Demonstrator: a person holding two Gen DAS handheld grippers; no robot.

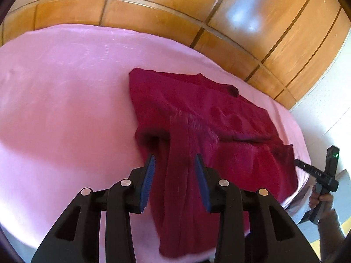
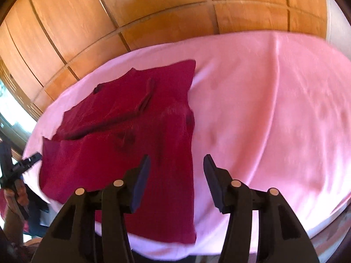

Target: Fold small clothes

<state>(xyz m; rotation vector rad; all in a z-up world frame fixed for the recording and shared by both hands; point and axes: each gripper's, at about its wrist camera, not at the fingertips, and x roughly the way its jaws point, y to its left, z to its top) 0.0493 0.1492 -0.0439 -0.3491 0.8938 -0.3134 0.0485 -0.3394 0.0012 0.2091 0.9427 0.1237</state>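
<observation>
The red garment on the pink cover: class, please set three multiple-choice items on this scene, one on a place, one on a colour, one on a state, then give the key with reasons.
1. Where does the red garment lie?
A. on the pink cover
B. on the wooden panels
C. between shut jaws, lifted

2. What colour are the left gripper pads?
A. blue
B. yellow
C. white

3. How do the right gripper jaws stand?
A. shut on the garment
B. apart, gripping nothing
C. shut on the cover

Key: 1 A, the garment is spread on the pink cover. 2 A, blue ribbed pads show on both fingers. 3 B, a clear gap shows between the fingers, with the cloth below untouched.
</observation>
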